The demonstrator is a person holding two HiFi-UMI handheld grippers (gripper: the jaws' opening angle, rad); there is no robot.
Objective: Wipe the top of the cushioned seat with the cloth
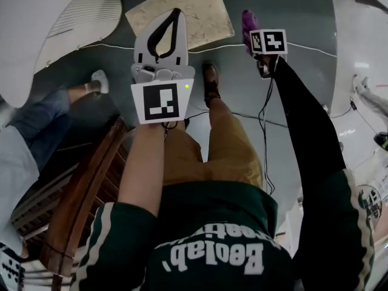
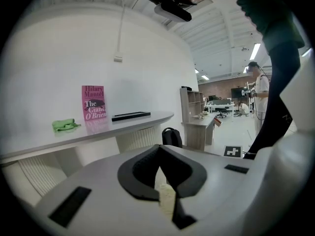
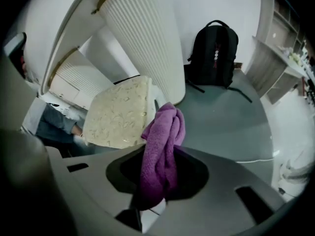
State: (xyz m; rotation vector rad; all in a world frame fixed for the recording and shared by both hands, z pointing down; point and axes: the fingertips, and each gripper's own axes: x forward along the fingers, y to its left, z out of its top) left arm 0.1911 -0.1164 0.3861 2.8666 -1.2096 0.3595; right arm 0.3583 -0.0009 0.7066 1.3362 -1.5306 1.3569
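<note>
Head view looks steeply down past the person's legs (image 1: 227,144) to a grey floor (image 1: 291,17). The cushioned seat (image 1: 182,14), beige with a faint leaf pattern, is at the upper middle of the frame. The left gripper (image 1: 173,17) overlaps the seat's lower edge in the picture; its jaws are closed tip to tip and nothing is between them. At the upper right, the right gripper (image 1: 253,38) has its jaws pressed on a bunched purple cloth (image 1: 248,23). The cloth is just right of the seat, with a strip of floor showing between them.
</note>
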